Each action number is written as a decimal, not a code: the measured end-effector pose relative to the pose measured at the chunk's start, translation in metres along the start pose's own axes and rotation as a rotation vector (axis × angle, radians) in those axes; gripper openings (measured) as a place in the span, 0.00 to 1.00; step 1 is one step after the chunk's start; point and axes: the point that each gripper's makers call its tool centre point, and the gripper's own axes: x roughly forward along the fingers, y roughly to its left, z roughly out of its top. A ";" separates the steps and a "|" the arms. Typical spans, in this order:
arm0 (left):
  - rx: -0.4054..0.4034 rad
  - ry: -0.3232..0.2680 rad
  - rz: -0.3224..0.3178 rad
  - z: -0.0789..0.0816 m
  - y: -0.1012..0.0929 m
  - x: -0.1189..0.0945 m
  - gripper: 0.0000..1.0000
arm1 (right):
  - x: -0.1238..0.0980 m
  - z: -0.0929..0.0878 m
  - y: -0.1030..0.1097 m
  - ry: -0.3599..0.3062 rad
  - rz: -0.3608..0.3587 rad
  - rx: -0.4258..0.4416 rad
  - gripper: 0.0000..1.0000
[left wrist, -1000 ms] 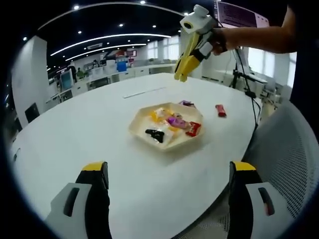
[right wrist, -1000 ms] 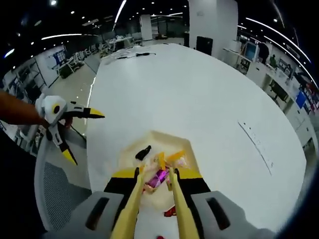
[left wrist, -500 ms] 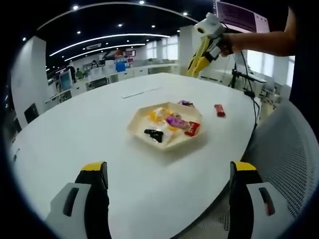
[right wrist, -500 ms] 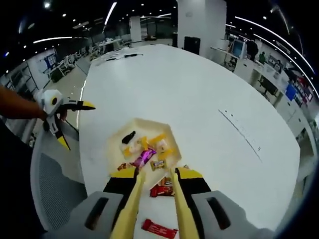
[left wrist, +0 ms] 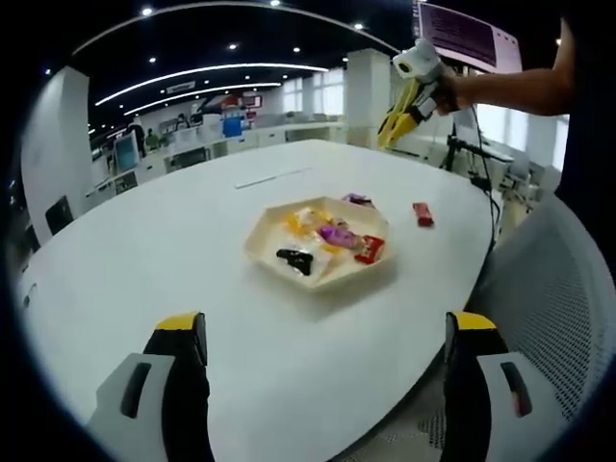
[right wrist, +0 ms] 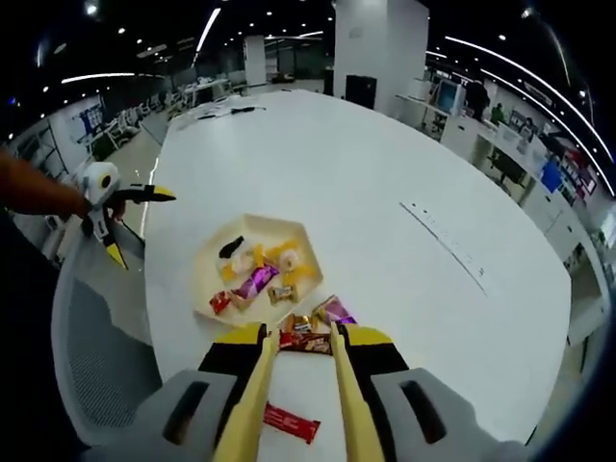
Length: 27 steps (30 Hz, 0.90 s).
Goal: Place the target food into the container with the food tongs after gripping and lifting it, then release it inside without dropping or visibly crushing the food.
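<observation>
Open-plan office, dark ceiling with strip lights (left wrist: 192, 79), white round table (left wrist: 144, 260); grey mesh chair (left wrist: 549, 289), distant desks (left wrist: 202, 149)

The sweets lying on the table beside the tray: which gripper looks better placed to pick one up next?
Probably the right gripper: its tongs point at the loose sweets beside the tray. The left gripper sits open, well back from it.

Text check | nothing is reading clearly | wrappers in the tray (right wrist: 306, 234) are showing colour but no legible lettering | the screen (left wrist: 464, 31) overhead is glowing, its writing too blurred | distant signs are staying unreadable.
</observation>
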 end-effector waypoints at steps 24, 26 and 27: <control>0.035 0.044 0.064 -0.016 0.015 -0.002 0.99 | -0.031 -0.047 -0.012 -0.076 -0.055 0.011 0.29; 0.040 0.044 0.061 -0.016 0.015 -0.002 0.99 | -0.031 -0.046 -0.009 -0.080 -0.055 0.013 0.29; 0.037 0.038 0.066 -0.015 0.016 -0.003 0.99 | -0.031 -0.046 -0.008 -0.082 -0.059 0.012 0.29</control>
